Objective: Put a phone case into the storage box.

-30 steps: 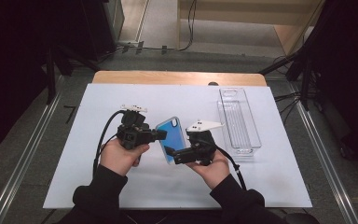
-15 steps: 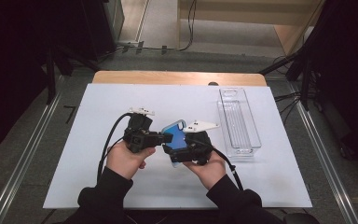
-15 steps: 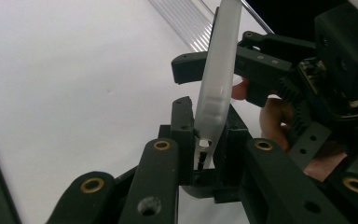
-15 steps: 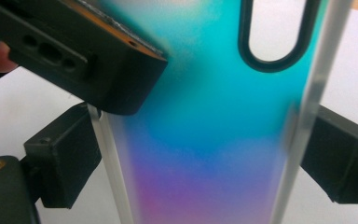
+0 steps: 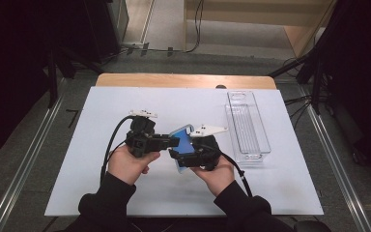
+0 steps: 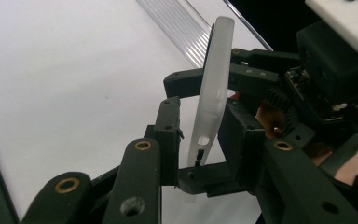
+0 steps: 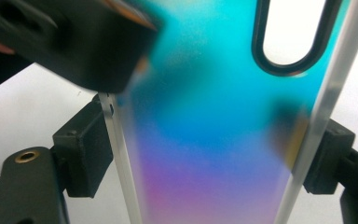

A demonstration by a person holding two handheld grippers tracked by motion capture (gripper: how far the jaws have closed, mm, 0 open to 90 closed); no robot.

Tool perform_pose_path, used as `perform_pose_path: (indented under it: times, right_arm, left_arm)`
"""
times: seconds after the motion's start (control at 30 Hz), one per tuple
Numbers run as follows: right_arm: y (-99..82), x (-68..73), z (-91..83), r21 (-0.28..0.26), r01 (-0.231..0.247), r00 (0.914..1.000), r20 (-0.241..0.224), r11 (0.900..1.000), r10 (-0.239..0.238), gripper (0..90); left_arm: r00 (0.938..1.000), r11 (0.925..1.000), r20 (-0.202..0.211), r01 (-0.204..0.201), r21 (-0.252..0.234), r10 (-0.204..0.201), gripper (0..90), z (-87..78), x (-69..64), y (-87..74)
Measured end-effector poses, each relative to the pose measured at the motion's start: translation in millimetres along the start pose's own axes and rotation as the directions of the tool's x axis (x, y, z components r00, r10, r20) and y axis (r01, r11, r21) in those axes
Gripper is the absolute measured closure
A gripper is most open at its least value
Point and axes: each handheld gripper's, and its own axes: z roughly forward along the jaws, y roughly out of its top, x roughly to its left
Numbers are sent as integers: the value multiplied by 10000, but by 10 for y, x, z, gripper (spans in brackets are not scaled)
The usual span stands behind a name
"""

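Observation:
A phone case [image 5: 184,140], blue fading to purple with a translucent rim, is held up over the white sheet between both hands. My right gripper [image 5: 182,154] spans its width. In the right gripper view the pads [image 7: 89,156] press on both long rims of the case [image 7: 205,116]; these jaws have just been closing. My left gripper [image 5: 173,141] comes in from the left and straddles the case's thin edge [image 6: 216,79]. Its jaws have just been opening, and a gap shows between the left pad [image 6: 168,135] and the case.
A clear ribbed plastic tray [image 5: 248,125] lies lengthwise at the right of the white sheet [image 5: 270,188]. The wooden table edge [image 5: 183,80] runs along the back. Metal rails [image 5: 24,169] flank the table on both sides.
The two hands have drawn together at the middle of the sheet. The case has tilted up off the sheet, and the right gripper's jaws now sit on its rims.

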Motion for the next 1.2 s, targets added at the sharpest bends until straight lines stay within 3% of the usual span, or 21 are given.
perform_pose_path:
  times: [0.1, 0.23, 0.37, 0.5, 0.53, 0.67, 0.73, 0.83, 1.07, 1.2]
  right_arm:
    - [-6, -33, 7, 52, -65, 10000, 7, 10000, 65, 169]
    - [-9, -102, 3, 58, -189, 9998, 109, 9998, 188, 169]
    - [-1, -179, -34, -2, -275, 9995, 173, 9996, 275, 169]
    - [7, -266, -74, -68, -334, 9992, 234, 9994, 336, 169]
    - [12, -304, -90, -61, -395, 9991, 151, 9992, 396, 169]
    - [18, -351, -122, -115, -314, 9995, 8, 9994, 314, 168]
    - [32, -383, -157, -206, -178, 9996, -235, 9996, 173, 168]
    - [53, -414, -185, -140, -113, 9990, -440, 9998, 106, 168]
    - [108, -473, -262, -26, 270, 9934, -1113, 9996, -271, 168]
    - [133, -481, -301, 37, 466, 9897, -1355, 9989, -457, 168]
  left_arm:
    - [9999, 9998, 77, 116, -131, -115, 624, -50, 18, 10]
    - [9999, 9999, 114, -79, -129, 80, 469, -79, 31, 12]
    - [9993, 9987, 207, -311, 416, 303, 379, -50, 72, -9]
    - [9944, 9934, 106, -1056, 450, 1053, 355, -47, 92, -50]
    - [9916, 9909, 288, -1272, 439, 1260, 354, -53, 113, -73]
    - [9870, 9857, 400, -1577, 601, 1555, 352, -45, 158, -123]
    - [9805, 9795, 616, -1907, 642, 1868, 352, -28, 199, -192]
    - [9796, 9805, 770, -1897, 516, 1855, 352, -22, 225, -235]
    - [9702, 9714, 842, -2317, 515, 2270, 325, -10, 289, -360]
    - [9688, 9697, 827, -2385, 532, 2337, 325, 2, 319, -435]
